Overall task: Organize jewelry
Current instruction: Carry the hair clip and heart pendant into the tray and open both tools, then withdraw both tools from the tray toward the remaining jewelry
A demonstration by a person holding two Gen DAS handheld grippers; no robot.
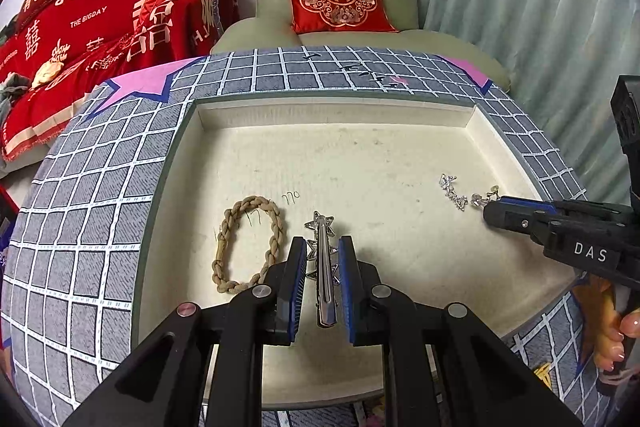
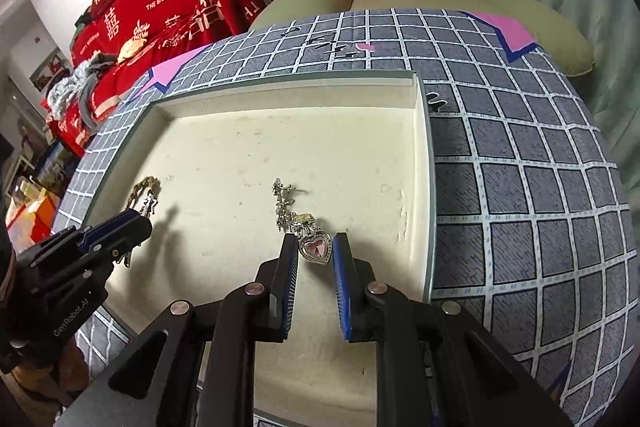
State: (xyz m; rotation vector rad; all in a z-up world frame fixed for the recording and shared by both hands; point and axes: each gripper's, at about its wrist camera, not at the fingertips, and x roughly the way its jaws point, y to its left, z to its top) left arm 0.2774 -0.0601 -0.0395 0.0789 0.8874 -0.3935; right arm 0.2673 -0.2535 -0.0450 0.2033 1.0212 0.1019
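The cream tray (image 1: 332, 147) (image 2: 288, 143) is being viewed closely from above by both wrist cameras, each facing the sofa beyond.

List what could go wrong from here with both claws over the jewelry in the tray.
1. The left claw straddles the star hair clip with gaps on both sides; closing off-centre could make the slim metal clip twist or slip out.
2. The braided rope bracelet lies close beside that clip, so the left finger might snag it.
3. The right claw brackets the heart pendant, whose chain trails ahead; lifting may drag or tangle it.
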